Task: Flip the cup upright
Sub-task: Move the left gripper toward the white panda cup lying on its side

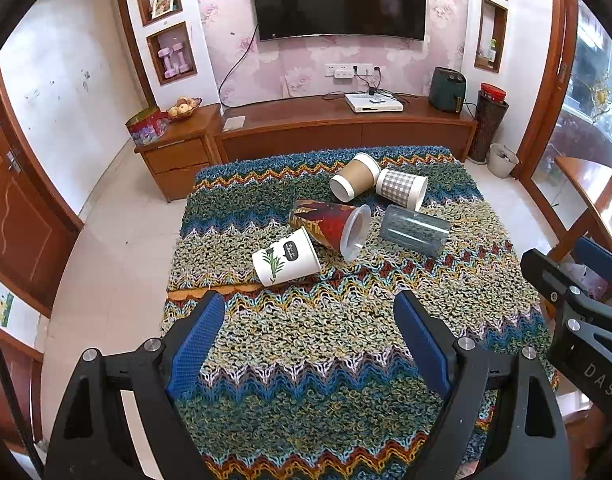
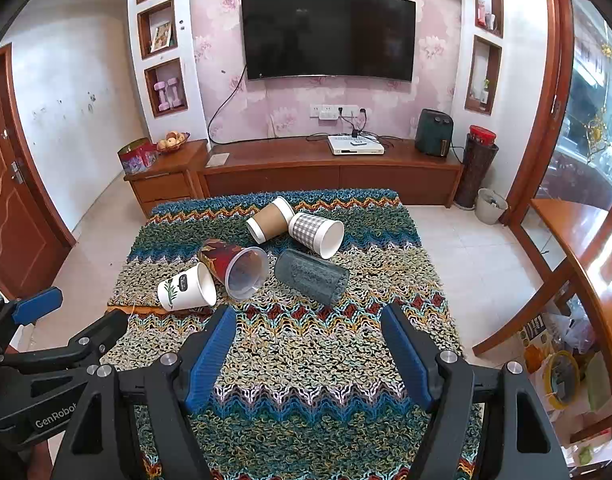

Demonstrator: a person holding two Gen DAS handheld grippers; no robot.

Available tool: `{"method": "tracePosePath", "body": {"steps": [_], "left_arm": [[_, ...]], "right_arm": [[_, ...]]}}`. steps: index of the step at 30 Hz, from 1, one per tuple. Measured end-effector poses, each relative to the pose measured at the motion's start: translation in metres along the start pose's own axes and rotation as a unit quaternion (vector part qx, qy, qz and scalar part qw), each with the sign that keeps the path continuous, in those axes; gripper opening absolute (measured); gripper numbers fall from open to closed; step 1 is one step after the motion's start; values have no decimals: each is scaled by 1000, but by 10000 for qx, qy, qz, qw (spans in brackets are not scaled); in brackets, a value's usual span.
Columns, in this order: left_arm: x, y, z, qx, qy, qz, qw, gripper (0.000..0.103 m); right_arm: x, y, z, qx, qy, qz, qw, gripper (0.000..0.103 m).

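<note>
Several cups lie on their sides on a knitted zigzag cloth (image 1: pixel 306 344): a white cup with a plant print (image 1: pixel 285 262) (image 2: pixel 185 288), a red patterned cup with a clear rim (image 1: pixel 330 226) (image 2: pixel 233 264), a grey see-through tumbler (image 1: pixel 414 230) (image 2: pixel 312 276), a brown paper cup (image 1: pixel 356 176) (image 2: pixel 269 218) and a checked cup (image 1: pixel 402 188) (image 2: pixel 316 230). My left gripper (image 1: pixel 310 304) is open and empty, short of the white cup. My right gripper (image 2: pixel 308 316) is open and empty, short of the tumbler.
The cloth covers a table (image 2: pixel 137 308) with tiled floor around it. A wooden TV cabinet (image 2: pixel 330 172) stands beyond, a wooden table (image 2: pixel 578 232) at right. The other gripper shows at each view's side edge (image 1: pixel 578 304) (image 2: pixel 45 344).
</note>
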State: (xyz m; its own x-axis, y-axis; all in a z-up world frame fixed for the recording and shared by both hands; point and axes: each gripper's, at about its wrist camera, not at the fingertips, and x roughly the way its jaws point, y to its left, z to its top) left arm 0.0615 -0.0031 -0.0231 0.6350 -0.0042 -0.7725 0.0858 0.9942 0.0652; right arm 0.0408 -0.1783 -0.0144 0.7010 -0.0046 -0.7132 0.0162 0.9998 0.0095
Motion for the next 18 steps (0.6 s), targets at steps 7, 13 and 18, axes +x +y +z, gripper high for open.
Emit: {"method": "tracePosePath", "body": {"steps": [7,13,18], "left_arm": [[20,10,10,115,47,-1,9999,89],[42,19,17,418,83,37,9991,89],[58,22,17,865,226,-73,9960,89]], "right_arm": [[13,4,6,-28,79,-64,9999,76],[25,8,7,-47,160,-89,9998,76],[36,13,8,-64,202,-82,9997,76]]}}
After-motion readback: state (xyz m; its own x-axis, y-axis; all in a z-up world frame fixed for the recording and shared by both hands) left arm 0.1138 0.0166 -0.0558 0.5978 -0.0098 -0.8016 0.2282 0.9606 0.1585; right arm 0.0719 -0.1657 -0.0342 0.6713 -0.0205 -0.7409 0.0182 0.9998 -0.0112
